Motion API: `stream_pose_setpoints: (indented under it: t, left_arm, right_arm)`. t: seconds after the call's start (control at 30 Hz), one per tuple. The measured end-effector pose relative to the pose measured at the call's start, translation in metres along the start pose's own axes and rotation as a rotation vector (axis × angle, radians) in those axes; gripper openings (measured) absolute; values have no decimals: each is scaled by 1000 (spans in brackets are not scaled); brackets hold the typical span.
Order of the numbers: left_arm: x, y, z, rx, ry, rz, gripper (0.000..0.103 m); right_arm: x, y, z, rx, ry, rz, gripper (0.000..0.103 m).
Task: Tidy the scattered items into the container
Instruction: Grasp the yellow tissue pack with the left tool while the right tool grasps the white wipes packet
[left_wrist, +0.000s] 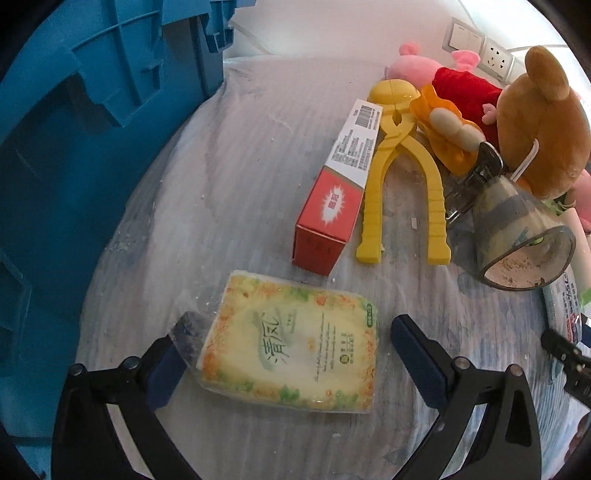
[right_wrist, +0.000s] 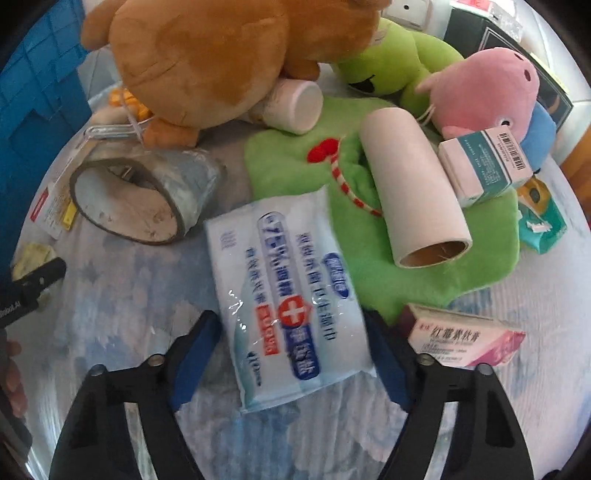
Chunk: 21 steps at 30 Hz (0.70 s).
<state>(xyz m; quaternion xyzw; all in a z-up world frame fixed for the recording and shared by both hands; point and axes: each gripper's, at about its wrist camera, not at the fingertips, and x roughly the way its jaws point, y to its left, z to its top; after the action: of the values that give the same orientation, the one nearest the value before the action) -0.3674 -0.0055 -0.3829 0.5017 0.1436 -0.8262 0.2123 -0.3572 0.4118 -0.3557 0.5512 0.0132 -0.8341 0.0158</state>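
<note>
We list 2 items: left claw gaping wide around a yellow tissue pack. Right claw spread, straddling a wet-wipes pack, pads seemingly not pressing.

The things lie on a table under a pale, blue-mottled plastic cover. Near its left edge stands a blue crate. Toward the near edge lies a yellow tissue pack; beyond it a red-and-white box and yellow plastic tongs lie side by side. A grey tape roll lies farther right, and a white-blue wipes pack flat beside it. A green plush spreads toward the right edge, a pink box just beside it.
</note>
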Motion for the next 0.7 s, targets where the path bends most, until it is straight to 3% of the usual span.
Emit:
stream_pose_setpoints:
  t: [0.1,0.27,0.33,0.7]
  left_arm:
    - [-1,0,-2,2,-7,2,102]
    - [-10,-8,-11,27,-11,-8,81]
    - [-14,-12,-17,43,-5,-8,78]
    - [-67,-36,-59,124,-11,-50,78]
  right_arm:
    - [0,-4,0,13,5,7,67]
    - [-3,-2,-10,22,31,4,63]
    - [-7,1,-19,26,40,29,61]
    - [-44,13,-69,7,28,61,61]
